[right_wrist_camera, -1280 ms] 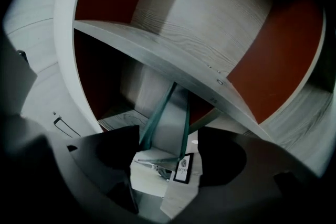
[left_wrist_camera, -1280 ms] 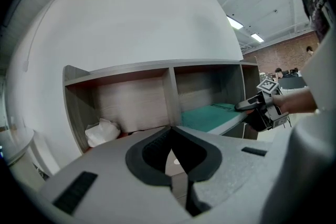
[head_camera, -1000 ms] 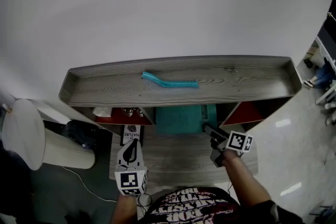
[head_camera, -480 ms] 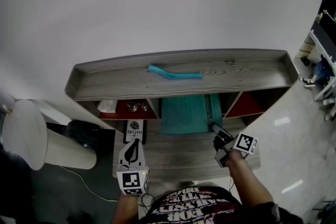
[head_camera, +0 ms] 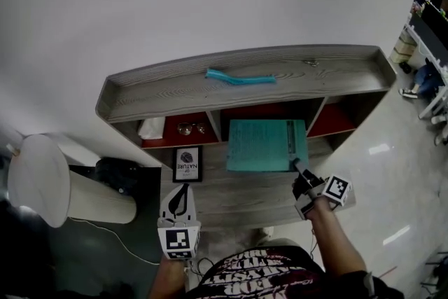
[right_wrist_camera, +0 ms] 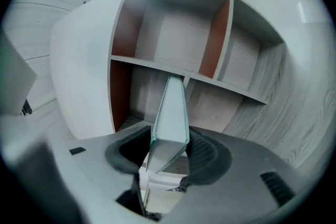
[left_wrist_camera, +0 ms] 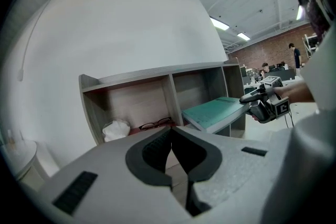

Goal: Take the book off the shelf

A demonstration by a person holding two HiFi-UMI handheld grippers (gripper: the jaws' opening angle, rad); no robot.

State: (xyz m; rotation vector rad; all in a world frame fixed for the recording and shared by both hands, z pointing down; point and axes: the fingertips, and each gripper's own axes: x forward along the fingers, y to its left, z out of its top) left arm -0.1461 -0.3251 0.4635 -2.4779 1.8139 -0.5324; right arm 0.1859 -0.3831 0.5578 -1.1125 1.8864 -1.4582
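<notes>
A teal book [head_camera: 262,143] lies flat, sticking far out of the middle compartment of the grey wooden shelf [head_camera: 175,98]. My right gripper [head_camera: 297,168] grips its near right corner. In the right gripper view the book's edge [right_wrist_camera: 170,113] runs up between the jaws, which are closing on it. The left gripper view shows the book [left_wrist_camera: 218,111] held level in front of the shelf by the right gripper [left_wrist_camera: 262,102]. My left gripper [head_camera: 178,196] hangs low in front of the shelf, left of the book; its jaws [left_wrist_camera: 170,139] are shut with nothing in them.
A teal strip [head_camera: 241,78] lies on the shelf top. The left compartment holds a crumpled white tissue [head_camera: 150,127] and glasses [head_camera: 185,128]. A small framed print [head_camera: 186,163] stands below. A white round stool [head_camera: 35,178] and a dark bag [head_camera: 115,175] are at the left.
The book has slid out of the middle compartment toward me, drawn by the right gripper, which has moved back. The left gripper has hardly moved.
</notes>
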